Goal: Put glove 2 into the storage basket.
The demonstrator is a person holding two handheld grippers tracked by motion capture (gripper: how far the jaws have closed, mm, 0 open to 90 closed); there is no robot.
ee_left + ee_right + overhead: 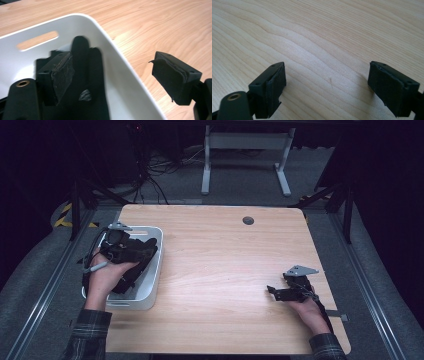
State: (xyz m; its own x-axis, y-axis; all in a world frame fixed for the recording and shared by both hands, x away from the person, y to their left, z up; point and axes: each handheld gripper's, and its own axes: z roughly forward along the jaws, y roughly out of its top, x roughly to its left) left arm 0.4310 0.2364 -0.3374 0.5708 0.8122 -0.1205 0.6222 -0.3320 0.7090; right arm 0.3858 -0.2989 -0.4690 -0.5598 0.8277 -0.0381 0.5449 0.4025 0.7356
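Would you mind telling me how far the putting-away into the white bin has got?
Done: a black object lies inside the white bin. In hand: nothing; the left gripper is open over the bin's rim, and the right gripper is open over the wooden table. Left: nothing else shows on the table.

A bin (150,292) is set on the worktop (220,265) at its left edge. A dark cloth item (85,82) is lain inside the bin. Over the bin the left hand-held gripper (131,249) is held. Well to the right of the bin, near the worktop's right edge, the right hand-held gripper (276,291) is found.
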